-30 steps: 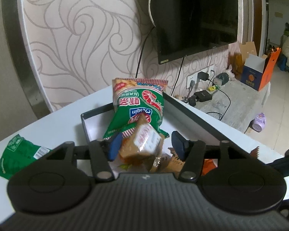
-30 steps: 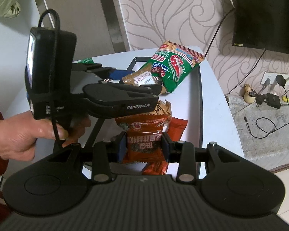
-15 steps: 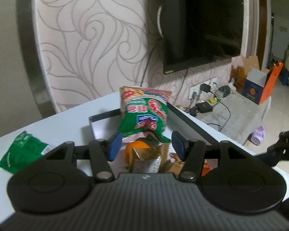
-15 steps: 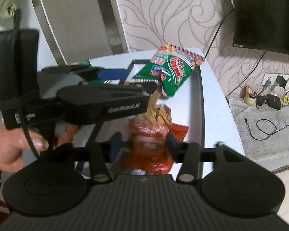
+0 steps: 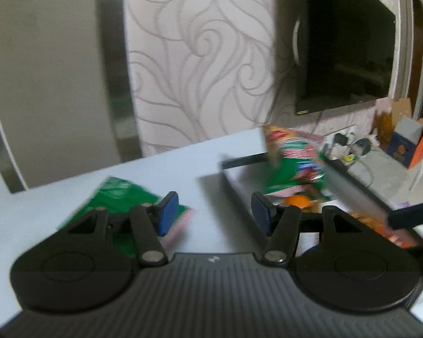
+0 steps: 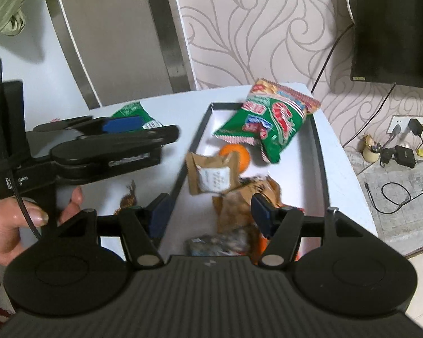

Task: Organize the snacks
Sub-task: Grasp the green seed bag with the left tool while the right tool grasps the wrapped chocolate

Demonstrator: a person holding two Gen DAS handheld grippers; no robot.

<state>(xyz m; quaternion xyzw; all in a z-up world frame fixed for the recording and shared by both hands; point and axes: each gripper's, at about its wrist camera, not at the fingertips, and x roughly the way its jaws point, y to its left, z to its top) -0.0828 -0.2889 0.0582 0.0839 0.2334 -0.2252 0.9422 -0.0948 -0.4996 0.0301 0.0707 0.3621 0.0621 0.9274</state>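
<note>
The tray [image 6: 320, 152] on the worktop [image 6: 177, 107] holds a green chip bag [image 6: 265, 125], an orange [image 6: 237, 155] and brown packets [image 6: 211, 176]. Both the left gripper [image 5: 213, 215] and right gripper [image 6: 208, 214] gape empty, the right's jaws having just opened.

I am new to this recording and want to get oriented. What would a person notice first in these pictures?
First, the big green snack bag leaning on the far end of the black-rimmed tray, above an orange and a brown packet. Next, the left claw, open and empty, held by a hand left of the tray near a small green packet on the table.
</note>
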